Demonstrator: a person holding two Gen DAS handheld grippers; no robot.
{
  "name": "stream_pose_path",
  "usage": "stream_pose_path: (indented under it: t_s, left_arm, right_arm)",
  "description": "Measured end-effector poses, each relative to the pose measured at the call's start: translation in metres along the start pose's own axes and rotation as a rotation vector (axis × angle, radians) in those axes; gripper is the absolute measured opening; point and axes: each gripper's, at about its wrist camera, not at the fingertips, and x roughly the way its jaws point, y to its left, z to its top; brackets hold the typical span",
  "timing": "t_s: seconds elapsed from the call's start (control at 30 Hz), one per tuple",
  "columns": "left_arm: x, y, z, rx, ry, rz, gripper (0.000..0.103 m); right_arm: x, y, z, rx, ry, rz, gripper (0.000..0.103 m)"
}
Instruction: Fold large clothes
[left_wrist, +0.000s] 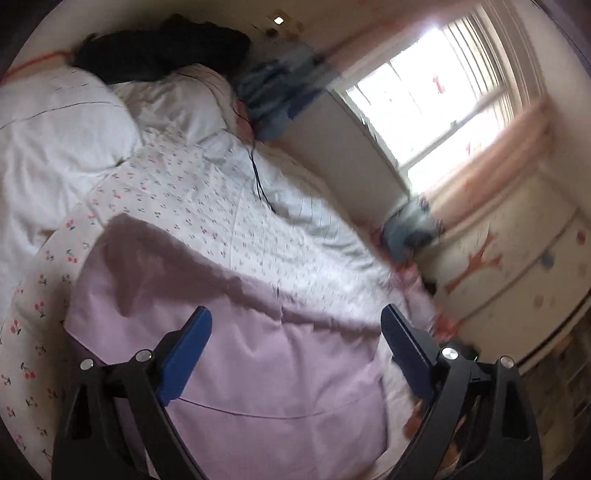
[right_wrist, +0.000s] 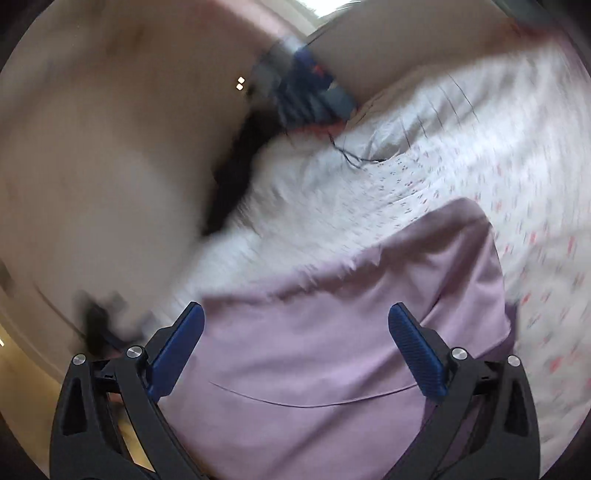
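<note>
Bed (left_wrist: 207, 206): lilac garment (left_wrist: 258, 369) between spread fingers (left_wrist: 188, 354).

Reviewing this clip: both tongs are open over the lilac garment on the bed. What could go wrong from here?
1. The thin dark cable lies across the cherry-print bedding just beyond the lilac garment; a sweeping fold might snag it.
2. Left tongs and right tongs are both open with nothing gripped, so a low pinch could also catch the bedding underneath.
3. The right wrist view is heavily blurred, so aiming at the garment's edge may be unreliable.
</note>
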Motion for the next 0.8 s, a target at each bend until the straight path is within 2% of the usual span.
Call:
stream_pose_path:
  t_s: [0.07,0.1,0.17,0.23,0.3,0.37,0.4,0.47,0.53,0.6,0.63,0.67,0.73,0.8]
  left_arm:
    - [0.035,-0.017,-0.016,0.086,0.075,0.035,0.089]
    - [0.064,-0.021,-0.020,0.114,0.112,0.064,0.089]
    - [0.108,-0.016,-0.022,0.150,0.147,0.154,0.089]
    - [0.164,0.015,-0.018,0.114,0.224,0.279,0.088]
    - [0.195,0.048,-0.008,0.054,0.243,0.338,0.082]
    - [0.210,0.062,0.004,0.018,0.254,0.360,0.082]
    - [0.215,0.063,0.009,0.011,0.271,0.373,0.082]
    - [0.211,0.058,0.015,0.005,0.296,0.382,0.081]
    - [0.182,0.041,0.024,0.016,0.226,0.358,0.081]
    - [0.163,0.025,0.025,0.089,0.175,0.376,0.081]
    - [0.165,0.028,0.024,0.108,0.171,0.411,0.081]
    - [0.175,0.046,0.018,0.093,0.200,0.433,0.081]
    - [0.197,0.081,0.009,0.011,0.241,0.416,0.081]
    - [0.206,0.085,0.008,0.028,0.214,0.433,0.082]
  right_arm:
    - [0.041,0.026,-0.005,-0.172,0.091,-0.138,0.097]
    - [0.065,0.031,-0.004,-0.219,0.131,-0.207,0.097]
    - [0.108,0.024,-0.007,-0.245,0.188,-0.304,0.097]
    - [0.154,0.002,-0.010,-0.241,0.250,-0.390,0.097]
    - [0.186,-0.027,-0.004,-0.159,0.269,-0.387,0.096]
    - [0.203,-0.050,0.007,-0.081,0.287,-0.392,0.096]
    - [0.212,-0.061,0.010,-0.033,0.326,-0.380,0.097]
    - [0.214,-0.063,0.018,-0.004,0.353,-0.383,0.096]
    - [0.193,-0.046,0.024,-0.058,0.264,-0.374,0.096]
    - [0.191,-0.043,0.023,-0.116,0.241,-0.406,0.096]
    - [0.201,-0.056,0.018,-0.087,0.285,-0.408,0.096]
    - [0.213,-0.071,0.013,-0.036,0.323,-0.387,0.097]
    - [0.218,-0.092,0.011,0.063,0.312,-0.312,0.097]
    - [0.223,-0.098,0.016,0.084,0.321,-0.327,0.097]
